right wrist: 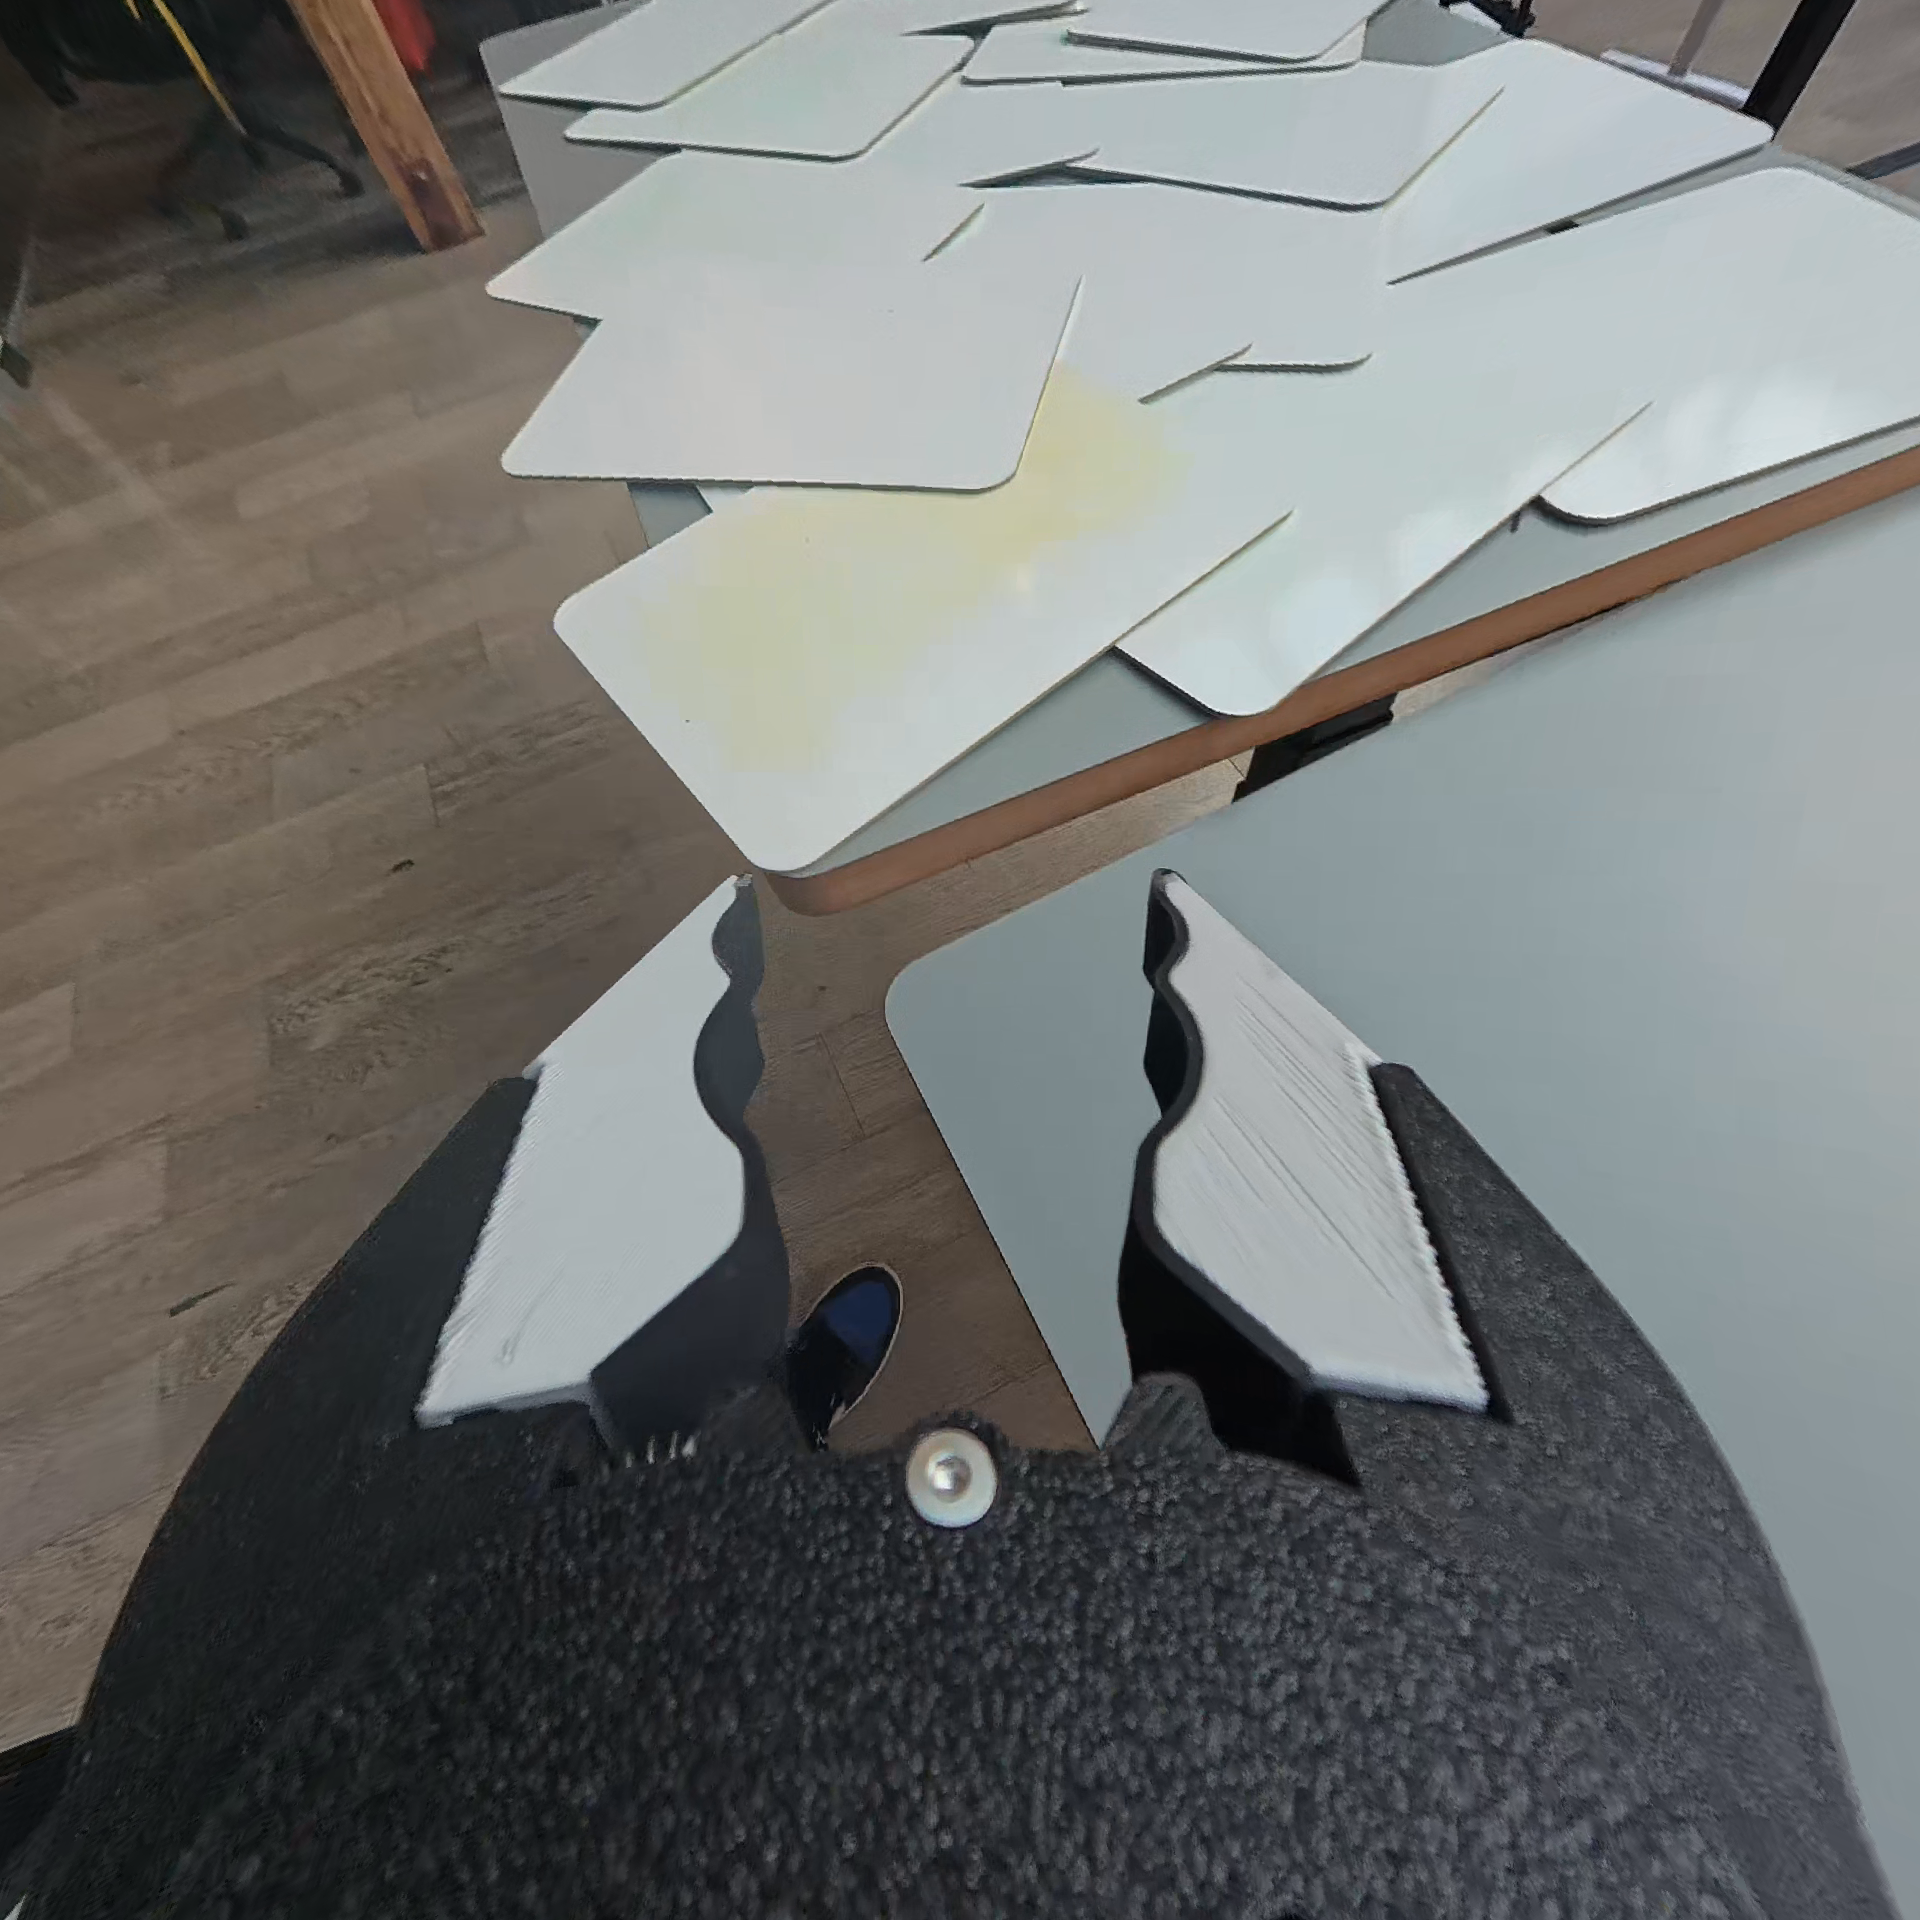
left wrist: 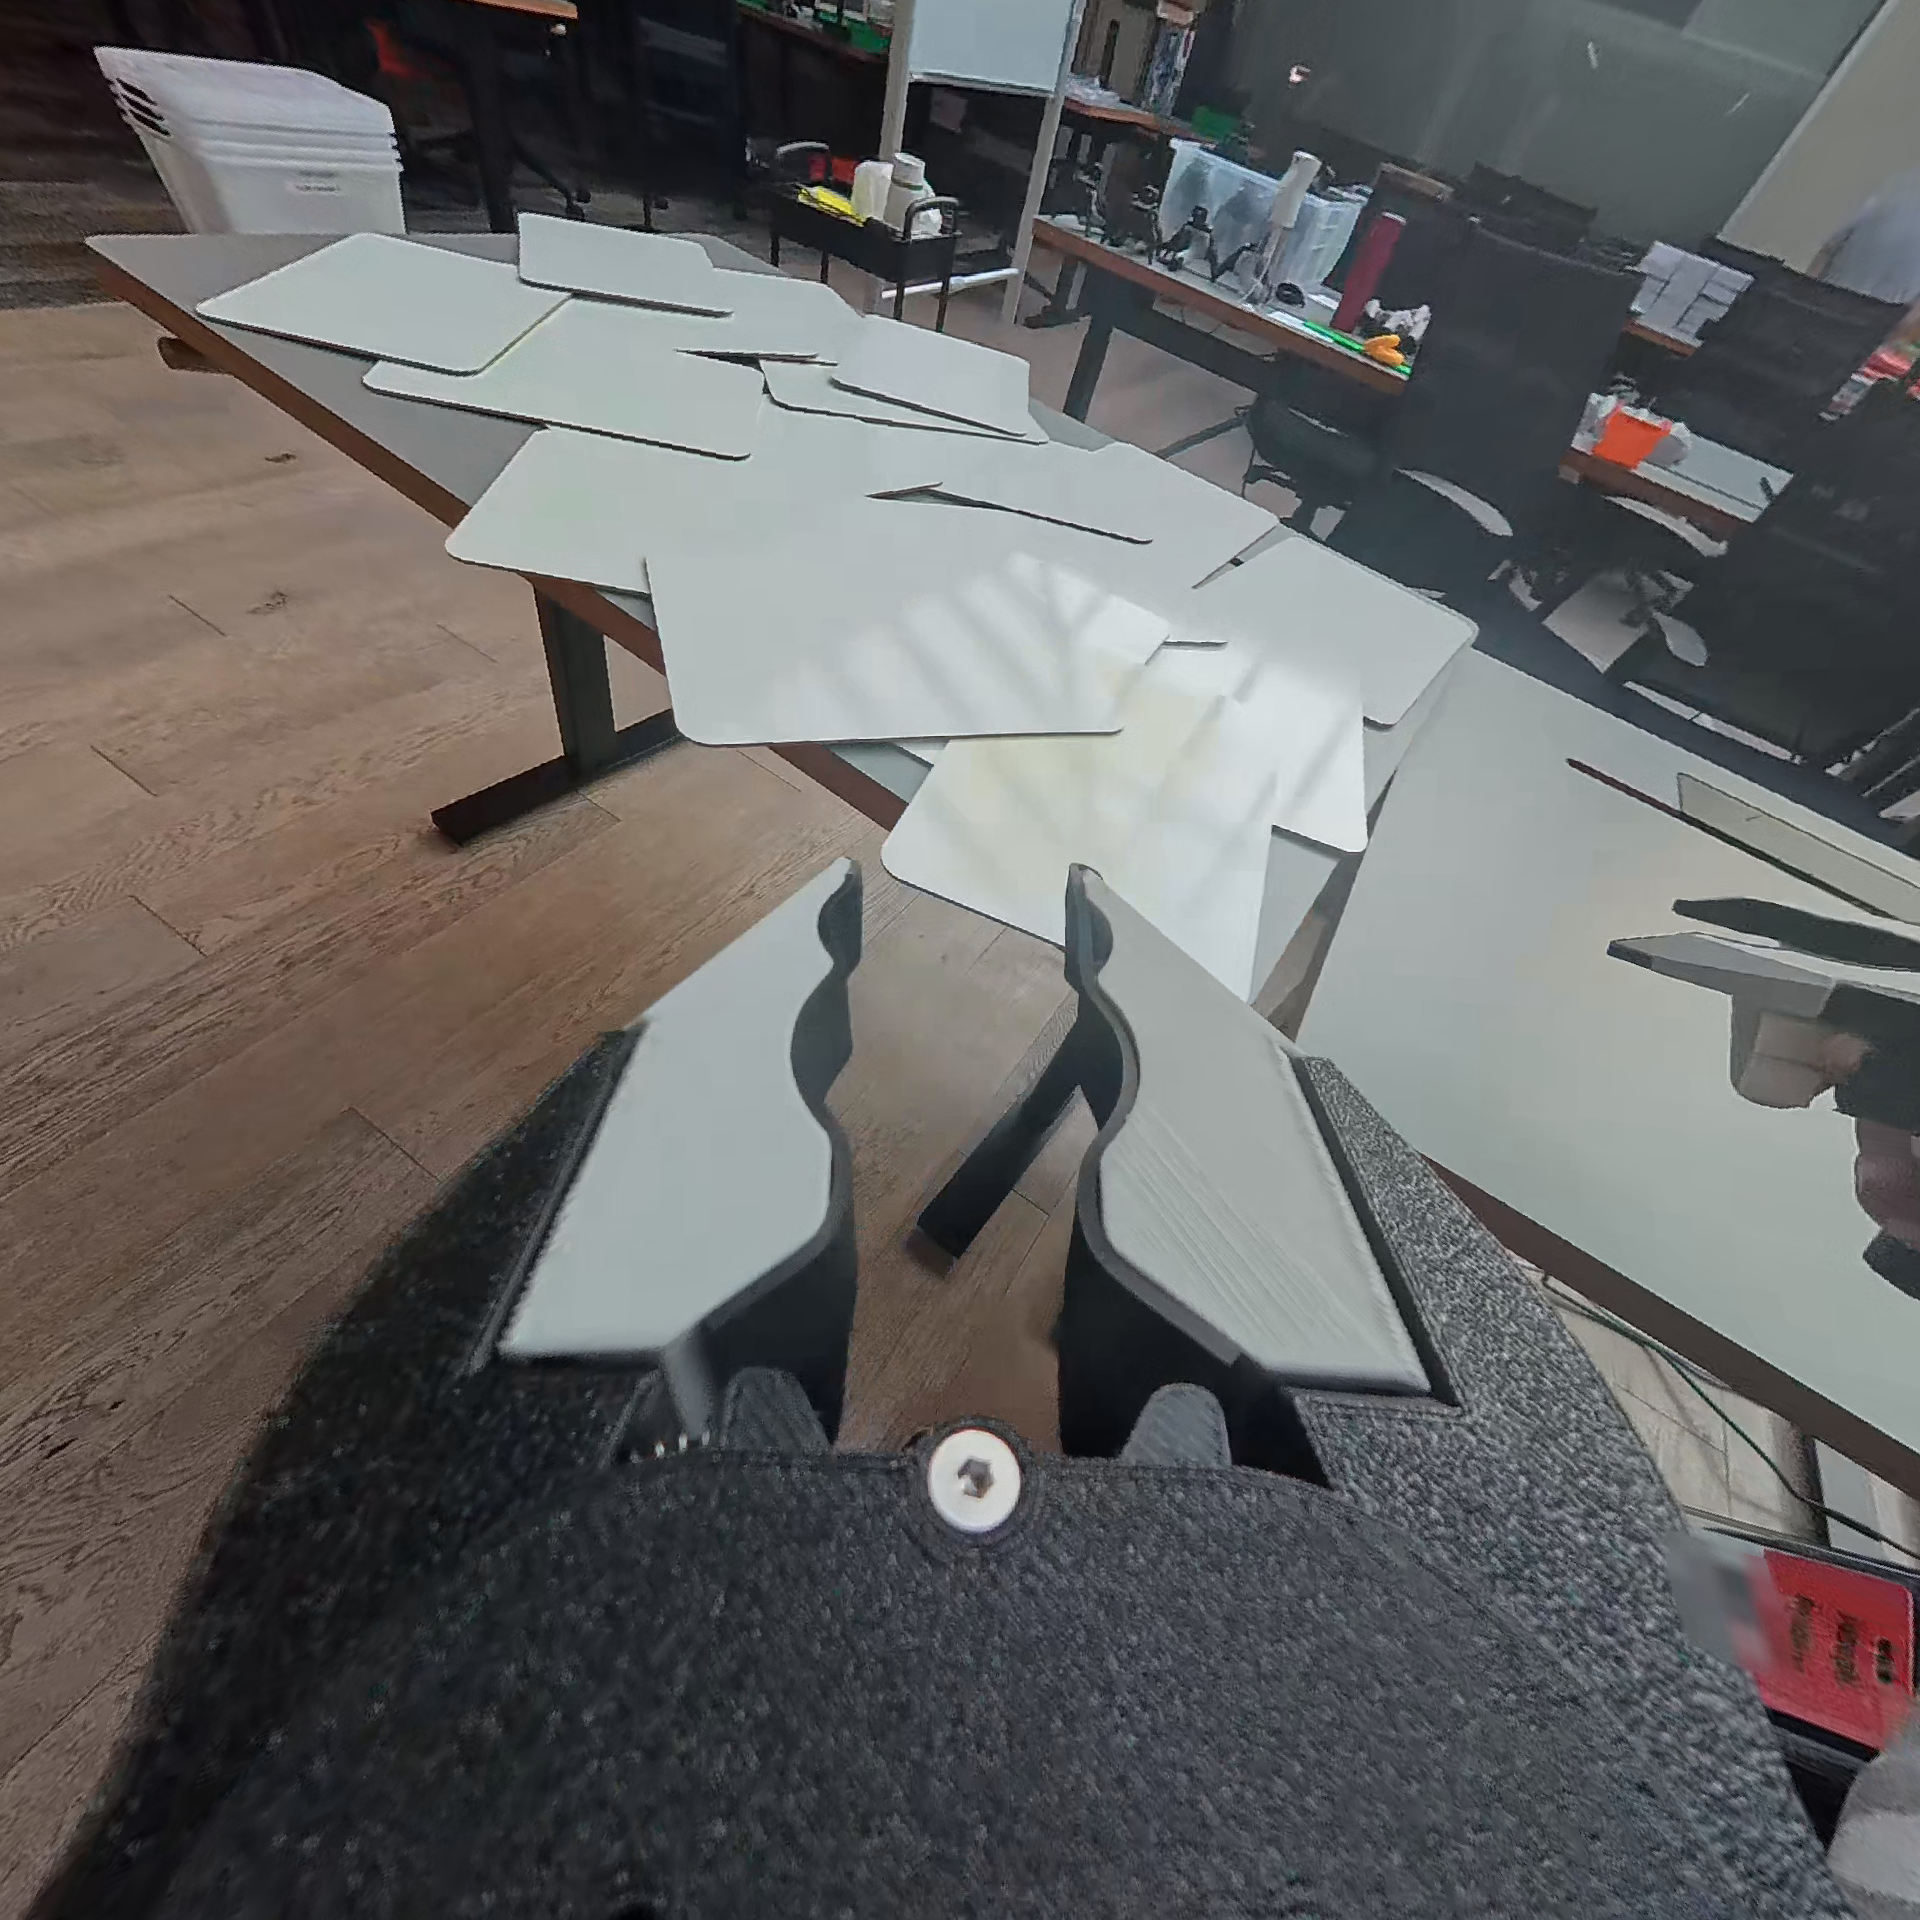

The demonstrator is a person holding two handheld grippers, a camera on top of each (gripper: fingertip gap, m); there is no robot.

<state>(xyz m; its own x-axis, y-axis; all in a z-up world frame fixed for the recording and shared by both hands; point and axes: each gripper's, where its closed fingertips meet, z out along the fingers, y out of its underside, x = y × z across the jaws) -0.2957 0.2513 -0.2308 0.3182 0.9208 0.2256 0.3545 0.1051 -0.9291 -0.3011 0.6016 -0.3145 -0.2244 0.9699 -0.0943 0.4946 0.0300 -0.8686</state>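
My left gripper (left wrist: 966,883) is open and empty, held in the air over the wooden floor, short of a long table (left wrist: 312,343) covered with several overlapping white boards (left wrist: 894,644). The nearest board (left wrist: 1091,831) has a yellowish stain and overhangs the table's corner. My right gripper (right wrist: 951,894) is open and empty, above the corner of a nearer grey table (right wrist: 1558,935). The stained board (right wrist: 883,644) lies just beyond its fingertips. The right gripper also shows at the right edge of the left wrist view (left wrist: 1766,956).
A wooden floor (left wrist: 208,831) lies to the left. A white stack of bins (left wrist: 260,145) stands at the far left. Cluttered desks (left wrist: 1299,301), chairs and a whiteboard fill the back of the room. A wooden post (right wrist: 384,114) stands at upper left in the right wrist view.
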